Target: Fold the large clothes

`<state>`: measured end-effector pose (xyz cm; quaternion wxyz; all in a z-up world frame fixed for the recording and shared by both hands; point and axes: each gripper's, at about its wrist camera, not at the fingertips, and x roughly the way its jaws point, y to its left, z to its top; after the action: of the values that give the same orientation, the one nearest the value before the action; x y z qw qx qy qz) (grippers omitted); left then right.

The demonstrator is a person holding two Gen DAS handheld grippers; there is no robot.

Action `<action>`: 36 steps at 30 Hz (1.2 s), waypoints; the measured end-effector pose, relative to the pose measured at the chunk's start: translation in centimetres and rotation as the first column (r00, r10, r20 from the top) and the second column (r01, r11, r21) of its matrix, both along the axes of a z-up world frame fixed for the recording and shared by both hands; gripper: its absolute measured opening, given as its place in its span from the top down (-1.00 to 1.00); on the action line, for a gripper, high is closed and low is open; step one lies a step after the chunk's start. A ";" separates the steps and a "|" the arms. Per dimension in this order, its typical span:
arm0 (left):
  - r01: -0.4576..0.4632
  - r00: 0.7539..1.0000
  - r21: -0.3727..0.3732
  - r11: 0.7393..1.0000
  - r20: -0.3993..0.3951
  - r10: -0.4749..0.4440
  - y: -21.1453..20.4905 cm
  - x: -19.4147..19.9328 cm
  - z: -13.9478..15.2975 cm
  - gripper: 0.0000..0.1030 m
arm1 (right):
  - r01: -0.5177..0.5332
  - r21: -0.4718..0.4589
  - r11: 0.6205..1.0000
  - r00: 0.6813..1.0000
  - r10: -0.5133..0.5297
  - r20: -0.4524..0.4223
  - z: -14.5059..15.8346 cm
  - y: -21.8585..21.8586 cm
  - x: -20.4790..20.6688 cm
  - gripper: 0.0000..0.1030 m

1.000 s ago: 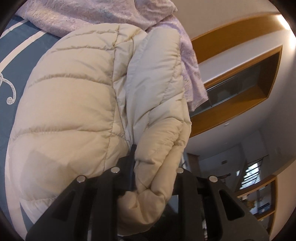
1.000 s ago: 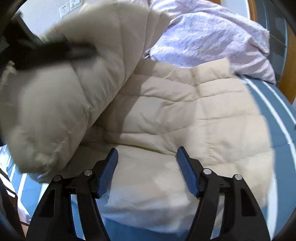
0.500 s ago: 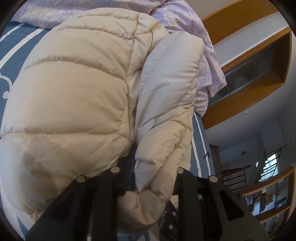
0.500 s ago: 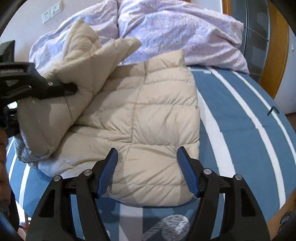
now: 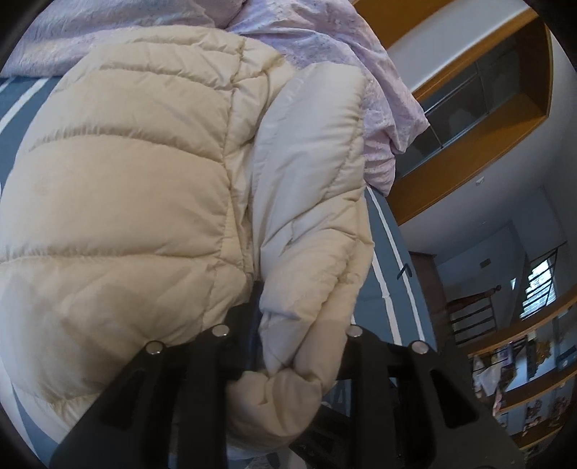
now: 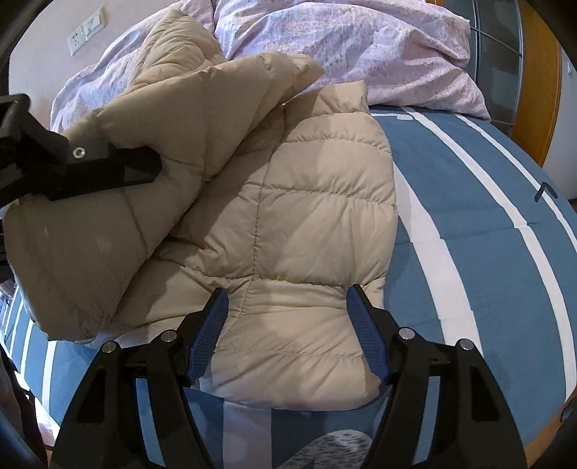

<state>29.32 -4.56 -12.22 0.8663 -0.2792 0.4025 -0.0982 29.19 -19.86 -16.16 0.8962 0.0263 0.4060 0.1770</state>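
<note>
A cream quilted down jacket (image 6: 310, 223) lies on a blue bed with white stripes. My left gripper (image 5: 288, 324) is shut on a bunched fold of the jacket (image 5: 310, 252) and holds that part lifted and folded over the rest. It also shows in the right wrist view (image 6: 119, 166) at the left, clamped on the raised flap. My right gripper (image 6: 288, 324) is open and empty, its blue pads (image 6: 212, 324) just above the jacket's near hem.
A rumpled lilac duvet (image 6: 353, 47) lies at the head of the bed. The blue striped bedcover (image 6: 468, 231) extends to the right. Wooden wall trim and shelves (image 5: 479, 122) stand beyond the bed. A wall socket (image 6: 86, 32) is at upper left.
The left gripper has carried the lifted jacket part further over the body. The right gripper has drawn back toward the near hem, staying open.
</note>
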 end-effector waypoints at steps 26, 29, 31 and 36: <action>-0.270 0.963 0.297 0.916 0.062 0.263 9.2 -6.1 2.5 -0.51 | 0.029 0.000 1.000 0.999 -0.029 -0.022 -0.2 -0.6 0.3 -0.42; -0.232 0.972 0.281 0.931 0.037 0.232 8.6 -5.4 1.0 -0.51 | 0.026 0.003 1.000 0.999 -0.025 -0.021 -0.2 -0.6 0.3 -0.43; -0.216 0.976 0.299 0.929 0.040 0.214 7.3 -4.8 0.6 -0.51 | 0.022 0.005 1.000 1.000 -0.022 -0.020 -0.1 -0.8 0.3 -0.43; -0.184 0.983 0.386 0.904 0.055 0.177 4.0 -3.8 -0.1 -0.54 | 0.013 0.002 1.000 1.000 -0.013 -0.009 -0.2 -1.2 0.3 -0.51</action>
<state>25.52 -0.52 -12.31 0.9134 -0.1365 0.3785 0.0617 29.51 -21.03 -16.40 0.8954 0.0306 0.4097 0.1715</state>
